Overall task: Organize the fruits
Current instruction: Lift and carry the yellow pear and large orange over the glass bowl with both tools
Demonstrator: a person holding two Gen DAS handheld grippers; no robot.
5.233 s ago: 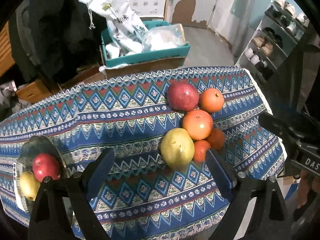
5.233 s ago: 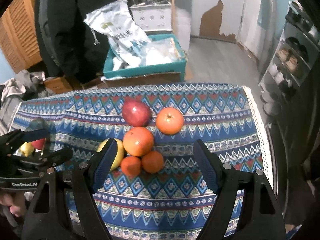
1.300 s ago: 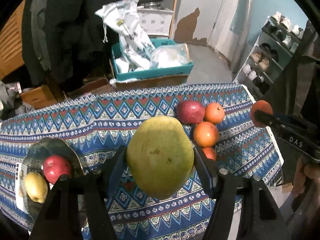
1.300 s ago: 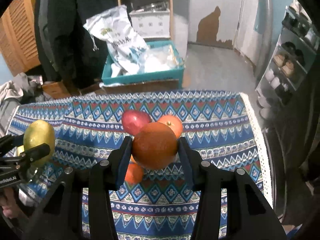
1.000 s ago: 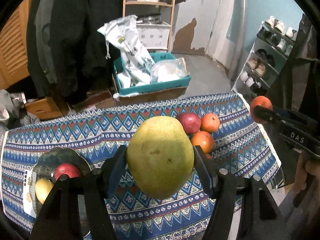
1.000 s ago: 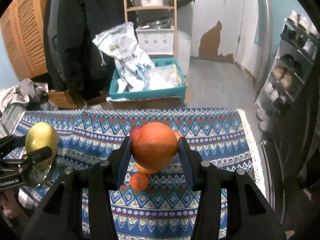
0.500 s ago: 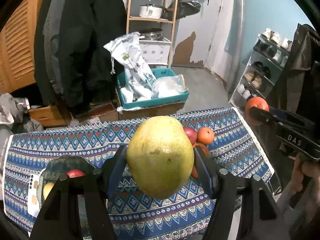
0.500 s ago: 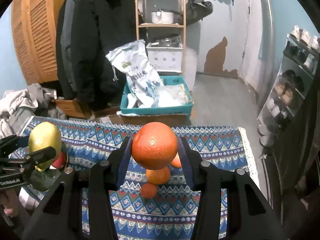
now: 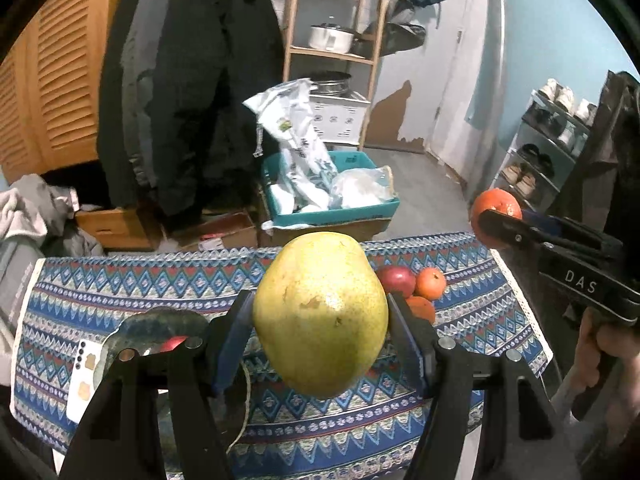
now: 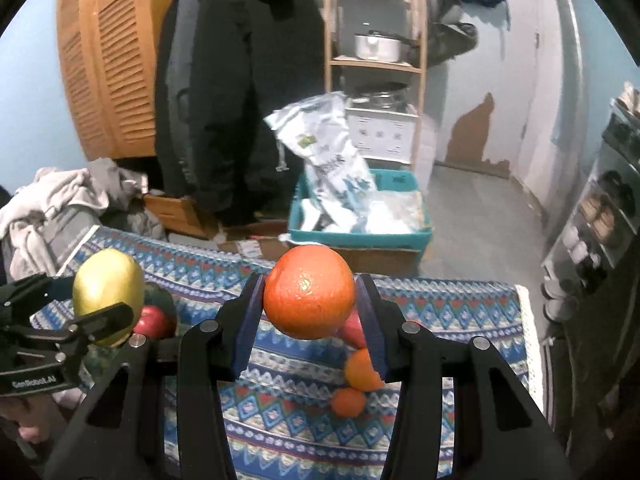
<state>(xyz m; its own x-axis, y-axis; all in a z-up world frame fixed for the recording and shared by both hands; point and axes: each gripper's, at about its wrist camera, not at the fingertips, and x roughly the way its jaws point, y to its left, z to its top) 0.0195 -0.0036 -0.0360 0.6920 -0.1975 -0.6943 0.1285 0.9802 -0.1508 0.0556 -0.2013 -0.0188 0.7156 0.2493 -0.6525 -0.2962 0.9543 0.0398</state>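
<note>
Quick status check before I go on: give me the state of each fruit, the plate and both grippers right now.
left gripper: shut on pear
pear: held, off the table
right gripper: shut on big orange
big orange: held, off the table
red apple: resting on tablecloth
small oranges: resting on tablecloth
plate: on table, red fruit inside

Home entryway/storage room: black hooded coat (image 10: 240, 92) hanging at 11 o'clock, wooden shelf unit with a steel pot (image 10: 378, 48) at 12, metal shoe rack (image 9: 544, 152) at 3, louvered wooden doors (image 10: 108, 60) at 10.
</note>
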